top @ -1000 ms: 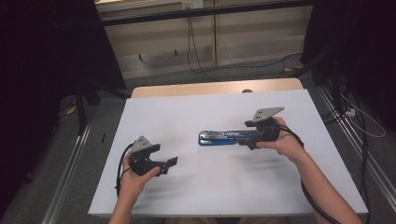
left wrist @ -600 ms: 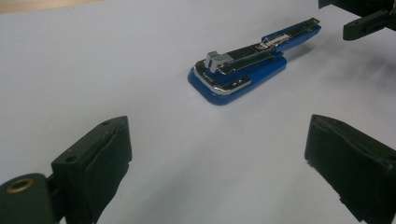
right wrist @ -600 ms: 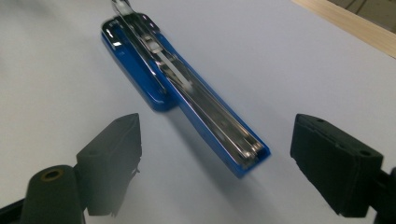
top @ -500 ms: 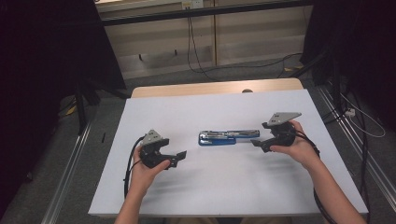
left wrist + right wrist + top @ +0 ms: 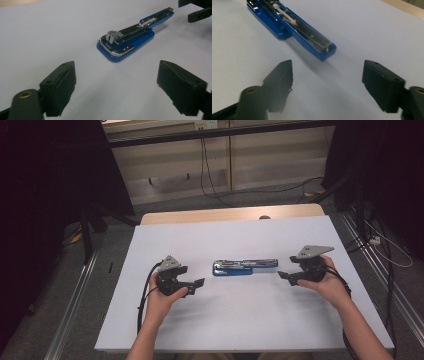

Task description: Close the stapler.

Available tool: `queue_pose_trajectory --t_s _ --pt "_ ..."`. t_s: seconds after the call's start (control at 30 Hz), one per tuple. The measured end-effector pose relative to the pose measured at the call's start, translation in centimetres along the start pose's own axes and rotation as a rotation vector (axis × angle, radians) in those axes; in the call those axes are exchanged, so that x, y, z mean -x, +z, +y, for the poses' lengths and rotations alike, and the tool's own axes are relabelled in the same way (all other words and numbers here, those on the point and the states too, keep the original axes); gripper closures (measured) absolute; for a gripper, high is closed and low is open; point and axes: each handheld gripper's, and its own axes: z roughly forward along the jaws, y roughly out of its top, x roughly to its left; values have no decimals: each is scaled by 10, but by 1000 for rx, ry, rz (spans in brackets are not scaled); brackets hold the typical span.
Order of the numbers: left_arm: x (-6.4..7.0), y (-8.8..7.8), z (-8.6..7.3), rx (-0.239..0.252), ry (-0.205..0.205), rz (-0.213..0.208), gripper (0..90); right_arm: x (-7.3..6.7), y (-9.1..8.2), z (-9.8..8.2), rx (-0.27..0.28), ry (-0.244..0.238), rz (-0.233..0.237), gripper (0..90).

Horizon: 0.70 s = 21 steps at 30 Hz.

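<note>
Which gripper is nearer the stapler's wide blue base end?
The left gripper. The stapler lies lengthwise between the two, with its broad blue base end toward that one; the right gripper faces the narrow metal end. Both are open, neither touching it.

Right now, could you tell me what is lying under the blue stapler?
The blue stapler lies flat on the white table cover, between both open tongs, touching neither. Anything directly beneath its base is covered from sight.

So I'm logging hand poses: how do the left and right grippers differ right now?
The left gripper sits at the wide end of the stapler; the right gripper sits at its narrow end. The left lies nearer the table's near edge, the right slightly farther back. Both are open, empty, aimed at the stapler and clear of it.
</note>
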Motion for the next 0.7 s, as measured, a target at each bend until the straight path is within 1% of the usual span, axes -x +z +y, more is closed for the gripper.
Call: queue_pose_trajectory --t_s 0.03,0.07,0.1,0.13,0.2,0.27,0.33,0.4,0.43,0.47,0.53,0.57,0.7 --pt "0 1 1 0 -2 0 172 1 -1 -1 -19 1 -14 345" --pt "0 2 1 0 -1 7 180 1 -3 -2 -22 -6 -31 347" --pt "0 3 2 -1 0 3 208 2 -4 -3 -14 -2 -38 380" --pt "0 3 2 -2 3 8 242 4 -5 -4 -5 12 -32 442" --pt "0 6 4 -3 5 19 299 6 -7 -6 8 23 -36 502" --pt "-1 9 5 2 -8 14 373 8 -7 -7 7 29 -40 619" --pt "-1 13 5 -4 -8 21 449 9 -5 -9 -5 34 -50 693" --pt "-1 17 5 -8 -9 15 537 9 -2 -11 -38 13 -54 755" --pt "-1 18 5 -11 -2 17 574 9 -1 -12 -51 9 -55 784" --pt "0 20 6 -16 -2 10 615 9 1 -13 -61 10 -53 805" --pt "2 24 7 -30 18 9 687 8 4 -14 -65 13 -36 843" --pt "3 27 8 -23 11 3 726 7 5 -13 -68 15 -34 862" --pt "8 37 12 -34 28 -19 844 6 11 -10 -70 19 -28 893"
